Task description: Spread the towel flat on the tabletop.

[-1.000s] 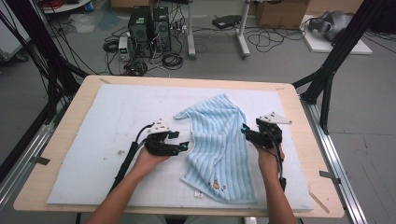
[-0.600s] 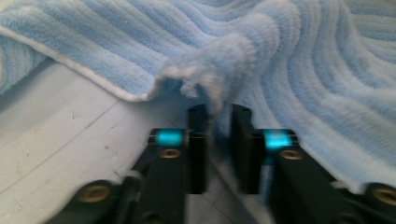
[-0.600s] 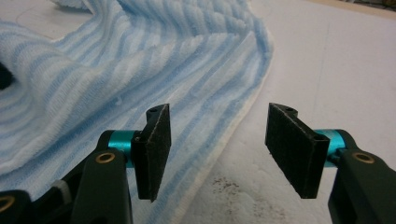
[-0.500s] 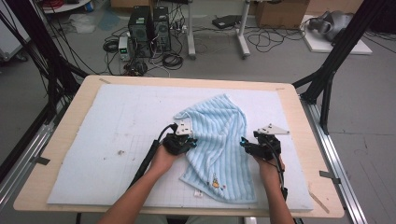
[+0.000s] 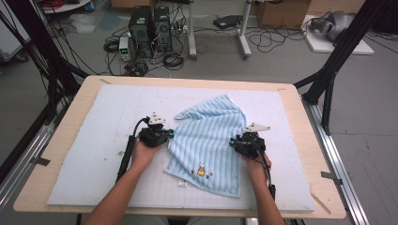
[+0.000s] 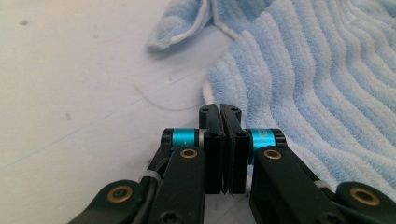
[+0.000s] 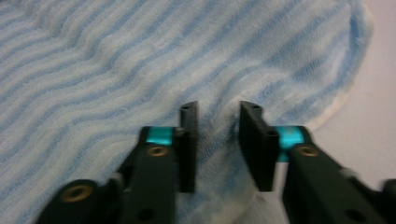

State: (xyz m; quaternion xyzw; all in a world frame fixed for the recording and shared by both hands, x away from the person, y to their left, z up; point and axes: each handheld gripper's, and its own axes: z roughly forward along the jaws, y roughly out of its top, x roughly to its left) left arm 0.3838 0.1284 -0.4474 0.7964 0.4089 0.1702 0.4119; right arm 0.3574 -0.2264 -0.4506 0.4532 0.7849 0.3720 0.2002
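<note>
A light blue striped towel (image 5: 209, 140) with a small cartoon patch lies rumpled on the white mat (image 5: 94, 140), one corner folded over at the far left. My left gripper (image 5: 168, 136) rests at the towel's left edge. In the left gripper view this gripper (image 6: 219, 112) has its jaws pressed shut, with the towel (image 6: 327, 70) just ahead and to the right; nothing shows between them. At the towel's right edge, my right gripper (image 5: 233, 142) is low over the cloth. In the right gripper view my right gripper (image 7: 217, 112) stands open with towel (image 7: 140, 56) beneath the gap.
The mat covers a wooden table (image 5: 300, 108) with bare rims all round. A small white tag (image 5: 182, 183) lies just below the towel. Black frame legs (image 5: 328, 79) stand at the table's right, and computer towers (image 5: 150, 23) and cables sit on the floor beyond.
My left gripper went right onto the towel, then came back left, and the towel's left edge now lies farther left. My right gripper moved down and left onto the right edge.
</note>
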